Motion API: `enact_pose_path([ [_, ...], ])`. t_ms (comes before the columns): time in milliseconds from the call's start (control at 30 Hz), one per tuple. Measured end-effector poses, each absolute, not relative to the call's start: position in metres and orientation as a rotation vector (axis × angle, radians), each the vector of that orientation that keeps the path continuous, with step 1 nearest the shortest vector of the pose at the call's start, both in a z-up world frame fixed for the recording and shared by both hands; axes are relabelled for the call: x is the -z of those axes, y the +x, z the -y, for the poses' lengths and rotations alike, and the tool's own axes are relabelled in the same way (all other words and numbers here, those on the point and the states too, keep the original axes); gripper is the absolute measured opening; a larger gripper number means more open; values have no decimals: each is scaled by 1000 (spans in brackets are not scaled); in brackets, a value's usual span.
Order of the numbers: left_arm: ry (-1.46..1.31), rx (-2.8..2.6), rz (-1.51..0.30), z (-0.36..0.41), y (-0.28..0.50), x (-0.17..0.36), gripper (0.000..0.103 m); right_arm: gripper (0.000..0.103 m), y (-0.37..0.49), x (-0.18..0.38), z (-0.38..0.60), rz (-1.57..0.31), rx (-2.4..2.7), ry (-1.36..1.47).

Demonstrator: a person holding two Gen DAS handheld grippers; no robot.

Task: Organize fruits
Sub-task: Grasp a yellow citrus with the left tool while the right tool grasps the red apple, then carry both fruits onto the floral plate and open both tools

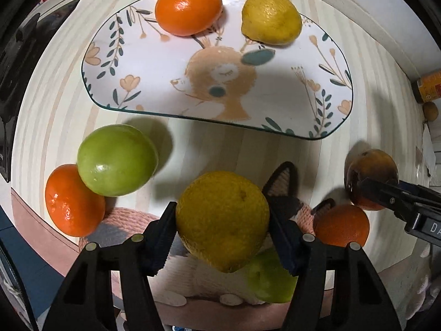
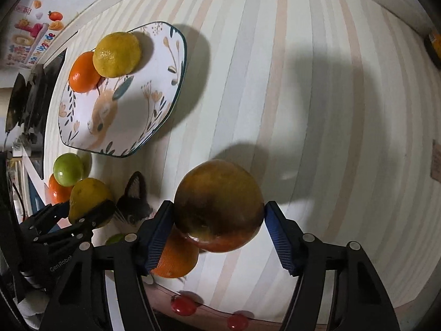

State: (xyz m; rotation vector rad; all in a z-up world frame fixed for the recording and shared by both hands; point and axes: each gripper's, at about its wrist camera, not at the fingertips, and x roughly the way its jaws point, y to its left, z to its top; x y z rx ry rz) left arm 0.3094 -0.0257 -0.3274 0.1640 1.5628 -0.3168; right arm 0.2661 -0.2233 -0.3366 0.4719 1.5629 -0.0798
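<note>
My left hand-held gripper [image 1: 222,230] clamped on yellow citrus [image 1: 222,220], right hand-held gripper [image 2: 219,222] clamped on brownish orange [image 2: 219,205], plate [image 1: 154,63] far side.

I see a yellow citrus [image 1: 222,220] low in the left wrist frame, an orange [image 1: 188,9] and lemon [image 1: 271,18] on the deer-print plate [image 1: 154,63] above, and a green apple [image 1: 117,160] at left.

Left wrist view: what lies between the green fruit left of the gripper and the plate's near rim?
Nothing: only bare striped tablecloth and the fruit's shadow separate the green fruit from the plate rim in the left wrist view.
</note>
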Motion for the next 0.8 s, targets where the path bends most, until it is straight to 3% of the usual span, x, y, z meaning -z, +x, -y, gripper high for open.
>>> enact_pose_path([
  [200,149,324,-1533,17,312,307,61,69,269,318,219,-1520,88,420],
  [500,150,322,-1386,-15,376,222,61,69,327,280,195,-1428,30,407],
  [800,245,212,-1398,-29,472,262,61,69,380,309,152,-1503,21,318],
])
